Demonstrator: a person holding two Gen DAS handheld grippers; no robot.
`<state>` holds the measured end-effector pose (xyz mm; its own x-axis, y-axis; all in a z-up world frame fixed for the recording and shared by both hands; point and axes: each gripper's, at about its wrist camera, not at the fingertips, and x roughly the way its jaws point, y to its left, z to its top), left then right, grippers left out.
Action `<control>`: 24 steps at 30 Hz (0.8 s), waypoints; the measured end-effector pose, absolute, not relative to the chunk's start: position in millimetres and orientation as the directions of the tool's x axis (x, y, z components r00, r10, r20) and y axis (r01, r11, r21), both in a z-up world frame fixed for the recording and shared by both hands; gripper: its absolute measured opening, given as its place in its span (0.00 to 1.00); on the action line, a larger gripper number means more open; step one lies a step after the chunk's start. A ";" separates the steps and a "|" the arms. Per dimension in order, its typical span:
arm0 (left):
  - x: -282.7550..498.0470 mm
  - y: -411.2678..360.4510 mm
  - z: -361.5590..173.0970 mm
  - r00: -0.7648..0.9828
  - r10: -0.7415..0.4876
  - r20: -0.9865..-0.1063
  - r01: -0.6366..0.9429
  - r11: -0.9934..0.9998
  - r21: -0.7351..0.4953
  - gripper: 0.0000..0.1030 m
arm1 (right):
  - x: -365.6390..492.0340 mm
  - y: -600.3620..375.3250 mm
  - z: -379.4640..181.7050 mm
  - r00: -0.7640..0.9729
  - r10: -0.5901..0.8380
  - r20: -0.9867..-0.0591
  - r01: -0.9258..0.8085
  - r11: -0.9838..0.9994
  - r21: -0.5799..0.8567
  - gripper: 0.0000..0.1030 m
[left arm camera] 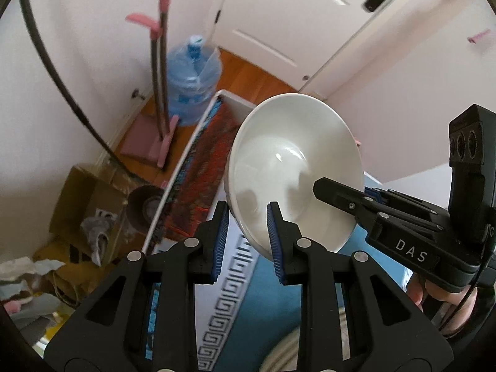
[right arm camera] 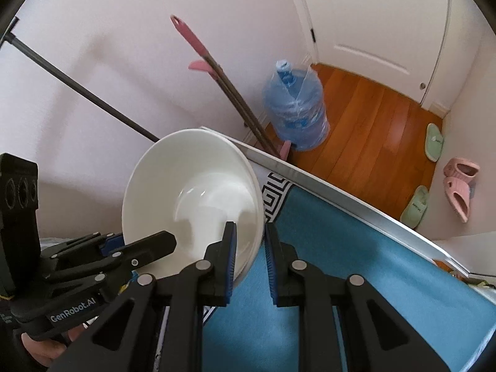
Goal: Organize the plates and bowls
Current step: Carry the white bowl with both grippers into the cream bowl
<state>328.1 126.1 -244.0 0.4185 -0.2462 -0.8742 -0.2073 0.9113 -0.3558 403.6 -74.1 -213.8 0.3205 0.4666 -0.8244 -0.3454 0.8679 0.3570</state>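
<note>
A white bowl (left arm camera: pixel 291 167) is held tilted in the air above a table with a blue cloth (left arm camera: pixel 266 310). My left gripper (left arm camera: pixel 248 241) has the bowl's near rim between its blue pads and grips it. My right gripper (right arm camera: pixel 250 257) grips the bowl (right arm camera: pixel 192 198) at its opposite rim, one finger inside and one outside. Each gripper shows in the other's view: the right one (left arm camera: pixel 328 186) reaches into the bowl from the right, the left one (right arm camera: pixel 148 245) from the left. A plate's edge (left arm camera: pixel 285 353) peeks out below my left gripper.
The table's white edge (right arm camera: pixel 310 173) runs diagonally. Beyond it, on the wooden floor, stand a blue water jug (right arm camera: pixel 294 108), a pink mop (left arm camera: pixel 161 71), slippers (right arm camera: pixel 458 186) and a white door (right arm camera: pixel 372 15). Cardboard boxes with clutter (left arm camera: pixel 80 217) lie at the left.
</note>
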 end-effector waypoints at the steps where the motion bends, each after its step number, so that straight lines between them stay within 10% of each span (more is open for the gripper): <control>1: 324.1 119.9 -233.5 0.430 -0.247 -0.868 -0.186 0.917 -0.353 0.22 | 399.8 -77.3 -208.7 0.331 0.466 -0.821 -0.341 0.870 0.356 0.16; 24: 199.9 -139.8 -113.6 0.493 -0.383 -0.782 0.197 0.924 -0.328 0.22 | 171.0 -292.8 -107.1 0.626 0.243 -0.741 -0.067 0.964 0.258 0.16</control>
<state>199.9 -139.8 -113.6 0.4926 -0.3827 -0.7816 0.1966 0.9239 -0.3284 171.0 -292.8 -107.1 0.6259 0.2425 -0.7413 -0.0672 0.9637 0.2585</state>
